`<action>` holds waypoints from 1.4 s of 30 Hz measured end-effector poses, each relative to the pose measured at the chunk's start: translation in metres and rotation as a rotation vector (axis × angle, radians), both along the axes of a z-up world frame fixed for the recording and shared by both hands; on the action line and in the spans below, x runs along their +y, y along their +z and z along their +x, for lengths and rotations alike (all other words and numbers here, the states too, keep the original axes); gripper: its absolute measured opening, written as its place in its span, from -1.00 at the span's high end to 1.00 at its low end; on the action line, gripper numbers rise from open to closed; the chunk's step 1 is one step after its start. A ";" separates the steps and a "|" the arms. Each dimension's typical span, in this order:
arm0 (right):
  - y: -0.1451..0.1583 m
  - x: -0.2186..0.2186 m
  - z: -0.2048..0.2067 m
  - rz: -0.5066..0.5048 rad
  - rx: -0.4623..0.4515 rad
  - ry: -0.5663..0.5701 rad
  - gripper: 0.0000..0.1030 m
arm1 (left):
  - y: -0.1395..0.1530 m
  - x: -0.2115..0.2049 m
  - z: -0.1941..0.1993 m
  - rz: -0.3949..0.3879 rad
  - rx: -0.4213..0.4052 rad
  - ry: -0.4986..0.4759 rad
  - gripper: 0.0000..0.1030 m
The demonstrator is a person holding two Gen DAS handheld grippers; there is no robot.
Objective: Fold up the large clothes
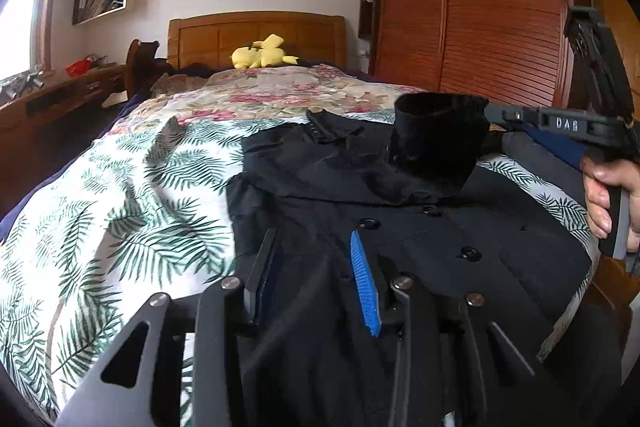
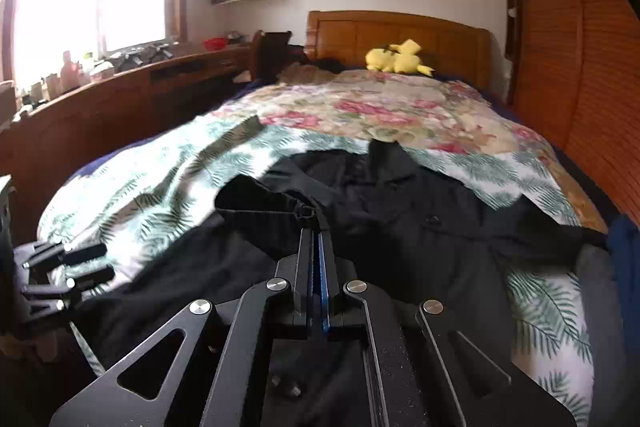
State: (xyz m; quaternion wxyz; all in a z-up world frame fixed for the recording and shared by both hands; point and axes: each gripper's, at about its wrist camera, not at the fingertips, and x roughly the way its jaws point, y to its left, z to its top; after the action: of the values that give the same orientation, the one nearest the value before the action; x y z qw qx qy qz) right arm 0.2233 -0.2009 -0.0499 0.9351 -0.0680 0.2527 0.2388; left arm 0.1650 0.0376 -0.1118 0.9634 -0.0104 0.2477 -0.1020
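Observation:
A black buttoned coat [image 1: 420, 227] lies spread on the bed, collar toward the headboard; it also shows in the right wrist view [image 2: 400, 211]. My left gripper [image 1: 316, 239] is open and empty, hovering low over the coat's left front. My right gripper [image 2: 316, 227] is shut on the coat's sleeve cuff [image 2: 260, 203] and holds it lifted over the coat body. In the left wrist view the right gripper [image 1: 492, 115] comes in from the right with the open cuff [image 1: 436, 131] hanging from it.
The bed has a palm-leaf sheet [image 1: 120, 207] and a floral quilt [image 1: 280, 95]. A yellow plush toy [image 1: 262, 55] lies by the wooden headboard [image 1: 256, 35]. A wooden desk [image 2: 120, 99] runs along the left; a slatted wardrobe [image 1: 480, 7] stands on the right.

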 end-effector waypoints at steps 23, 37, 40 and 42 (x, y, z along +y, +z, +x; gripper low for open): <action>-0.073 -0.113 -0.005 -0.063 0.166 -0.279 1.00 | 0.030 -0.077 0.000 0.061 -0.019 -0.094 0.33; -0.073 -0.146 -0.036 -0.085 0.176 -0.251 0.98 | 0.041 -0.118 0.002 0.074 -0.027 -0.146 0.33; -0.062 -0.138 -0.045 -0.087 0.145 -0.201 0.93 | 0.039 -0.120 0.004 0.072 -0.021 -0.147 0.33; -0.055 -0.126 -0.050 -0.100 0.115 -0.160 0.71 | 0.038 -0.120 0.004 0.071 -0.015 -0.147 0.33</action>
State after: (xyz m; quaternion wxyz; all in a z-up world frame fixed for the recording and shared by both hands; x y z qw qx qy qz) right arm 0.1732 -0.3271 -0.1054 0.9307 -0.0802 0.3220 0.1540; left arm 0.1692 -0.0821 -0.0742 0.9549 0.0430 0.2439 -0.1638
